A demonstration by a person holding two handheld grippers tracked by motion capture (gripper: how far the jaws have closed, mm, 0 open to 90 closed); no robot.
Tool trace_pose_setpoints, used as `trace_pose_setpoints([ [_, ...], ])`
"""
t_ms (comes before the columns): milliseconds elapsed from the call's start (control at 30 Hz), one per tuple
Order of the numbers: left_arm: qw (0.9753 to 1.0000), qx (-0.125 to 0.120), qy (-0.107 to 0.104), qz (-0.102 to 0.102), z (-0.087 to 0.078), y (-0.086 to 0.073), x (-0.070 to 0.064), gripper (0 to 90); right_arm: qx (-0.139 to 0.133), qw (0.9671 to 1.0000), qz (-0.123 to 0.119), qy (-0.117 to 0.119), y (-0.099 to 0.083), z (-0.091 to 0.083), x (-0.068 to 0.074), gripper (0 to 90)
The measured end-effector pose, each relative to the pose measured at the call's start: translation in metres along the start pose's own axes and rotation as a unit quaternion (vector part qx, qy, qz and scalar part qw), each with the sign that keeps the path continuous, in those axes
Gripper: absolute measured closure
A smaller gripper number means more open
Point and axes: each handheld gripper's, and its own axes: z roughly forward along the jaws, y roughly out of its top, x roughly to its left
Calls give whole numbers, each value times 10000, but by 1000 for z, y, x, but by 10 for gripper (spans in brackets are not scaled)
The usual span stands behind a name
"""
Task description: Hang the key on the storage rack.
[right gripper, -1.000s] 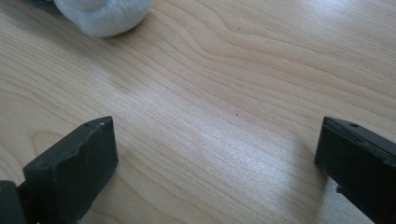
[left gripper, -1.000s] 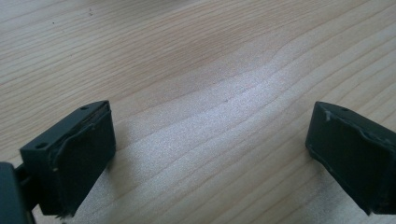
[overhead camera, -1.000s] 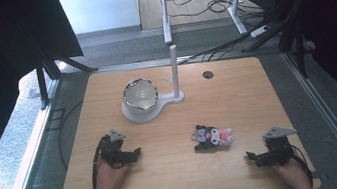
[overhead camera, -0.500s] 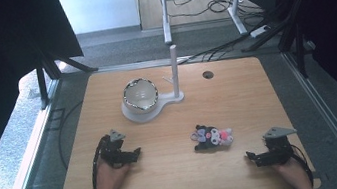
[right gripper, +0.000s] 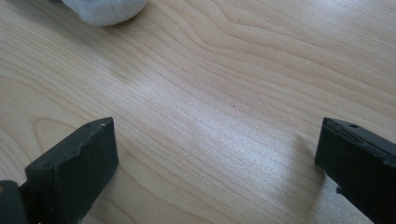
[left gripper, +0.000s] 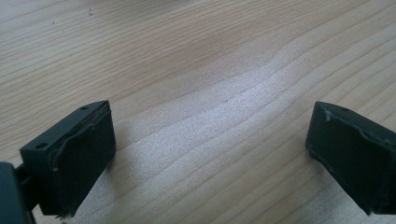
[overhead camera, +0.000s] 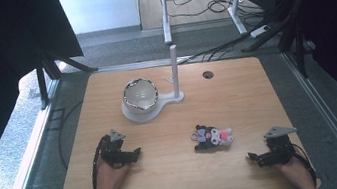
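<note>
A small black, white and pink plush toy [overhead camera: 212, 137] lies on the wooden table [overhead camera: 237, 94], right of centre. My left gripper [overhead camera: 135, 155] rests low on the table at the front left, pointing right, open with bare wood between its jaws [left gripper: 210, 140]. My right gripper [overhead camera: 252, 156] rests at the front right, pointing left toward the toy, also open with nothing between its jaws [right gripper: 215, 140]. A white rounded part of the toy [right gripper: 105, 9] shows at the top edge of the right gripper view, well beyond the jaws.
A shiny bowl [overhead camera: 140, 94] sits on a white base [overhead camera: 137, 115] with an upright white post [overhead camera: 174, 71] at the table's middle back. A dark round hole [overhead camera: 208, 75] lies in the tabletop behind. Metal frames, cables and floor surround the table.
</note>
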Motion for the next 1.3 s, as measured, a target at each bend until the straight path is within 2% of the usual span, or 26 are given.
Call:
trace_pose_setpoints([
  [433,10000,1,0,0,0,0,0,15,196,9993,-282,121,14,0,3,0],
  [800,10000,1,0,0,0,0,0,15,319,9983,-425,251,25,-4,1,0],
  [1000,10000,1,-1,0,0,0,0,15,360,9972,-573,306,34,-4,3,0],
  [1300,10000,1,0,-1,0,0,0,15,564,9946,-770,415,46,-1,6,0],
])
